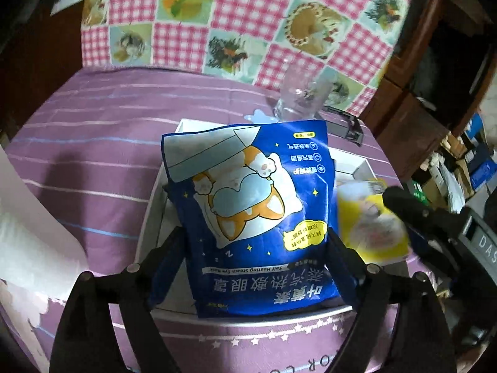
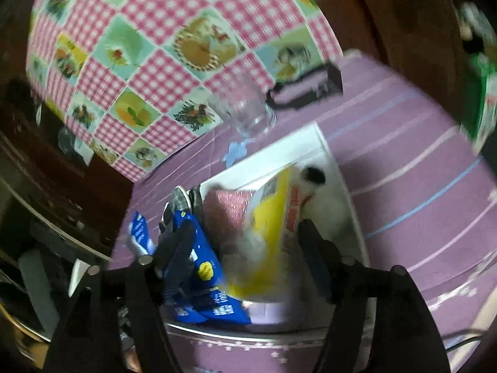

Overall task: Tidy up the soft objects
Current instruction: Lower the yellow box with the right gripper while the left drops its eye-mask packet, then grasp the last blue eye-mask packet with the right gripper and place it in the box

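Note:
A blue steam eye mask pouch [image 1: 248,205] with a corgi print lies over a white open box [image 1: 149,217] on the purple striped cloth. My left gripper [image 1: 257,248] is open, its fingers on either side of the pouch's lower half. A yellow packet [image 1: 372,227] lies at the box's right side. In the right wrist view the yellow packet [image 2: 270,227] stands tilted in the box [image 2: 335,168], between the open fingers of my right gripper [image 2: 245,248]. The blue pouch [image 2: 198,267] is by the right gripper's left finger. The view is blurred.
A clear glass [image 1: 298,96] and a black clip-like object [image 1: 348,124] stand beyond the box. A pink checkered cloth [image 1: 248,15] covers the back. A pink item [image 2: 223,211] and a white-and-black fluffy thing [image 2: 313,180] lie inside the box. Cluttered shelves [image 1: 459,161] are at right.

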`<state>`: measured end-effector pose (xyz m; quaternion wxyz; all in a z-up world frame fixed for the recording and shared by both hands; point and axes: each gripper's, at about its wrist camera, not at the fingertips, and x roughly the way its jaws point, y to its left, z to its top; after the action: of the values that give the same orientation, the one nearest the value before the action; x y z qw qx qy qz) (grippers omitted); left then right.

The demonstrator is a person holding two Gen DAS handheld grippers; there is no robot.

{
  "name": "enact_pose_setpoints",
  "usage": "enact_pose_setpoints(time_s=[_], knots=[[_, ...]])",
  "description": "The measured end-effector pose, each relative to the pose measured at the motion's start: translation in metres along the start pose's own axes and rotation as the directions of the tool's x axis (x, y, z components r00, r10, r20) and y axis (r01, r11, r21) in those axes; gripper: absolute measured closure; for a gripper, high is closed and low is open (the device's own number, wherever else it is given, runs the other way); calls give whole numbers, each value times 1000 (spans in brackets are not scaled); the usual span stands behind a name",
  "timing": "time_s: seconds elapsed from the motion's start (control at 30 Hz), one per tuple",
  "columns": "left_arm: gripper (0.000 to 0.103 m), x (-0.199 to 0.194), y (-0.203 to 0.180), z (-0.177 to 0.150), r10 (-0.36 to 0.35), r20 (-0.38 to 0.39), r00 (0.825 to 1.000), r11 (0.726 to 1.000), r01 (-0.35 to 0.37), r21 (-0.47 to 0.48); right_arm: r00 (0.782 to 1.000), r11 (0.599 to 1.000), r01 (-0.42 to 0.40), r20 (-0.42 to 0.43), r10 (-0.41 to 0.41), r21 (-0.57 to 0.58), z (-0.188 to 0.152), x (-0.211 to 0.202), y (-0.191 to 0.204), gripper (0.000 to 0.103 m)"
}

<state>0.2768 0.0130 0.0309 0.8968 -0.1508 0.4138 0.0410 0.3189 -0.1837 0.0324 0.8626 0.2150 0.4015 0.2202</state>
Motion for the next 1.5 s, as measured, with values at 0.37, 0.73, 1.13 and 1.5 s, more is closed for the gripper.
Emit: enact_pose_setpoints(time_s=[0.37, 0.73, 1.13, 1.5], knots=[[16, -34, -22, -9, 26, 93, 995, 992, -37, 121, 996, 985, 85, 19, -83, -150, 0, -14, 21, 32], [0, -98, -31, -39, -83, 191, 978, 982, 48, 181, 993, 971, 111, 61, -101, -211, -33, -73, 26, 32], [23, -49, 1, -30, -31, 162, 986, 997, 19, 73, 993, 986, 108, 53, -102, -126, -66, -86, -2, 34], [20, -120, -11, -57, 26, 308, 951, 989, -69, 128, 991, 938, 127, 6, -132, -323, -99, -73, 36, 34]])
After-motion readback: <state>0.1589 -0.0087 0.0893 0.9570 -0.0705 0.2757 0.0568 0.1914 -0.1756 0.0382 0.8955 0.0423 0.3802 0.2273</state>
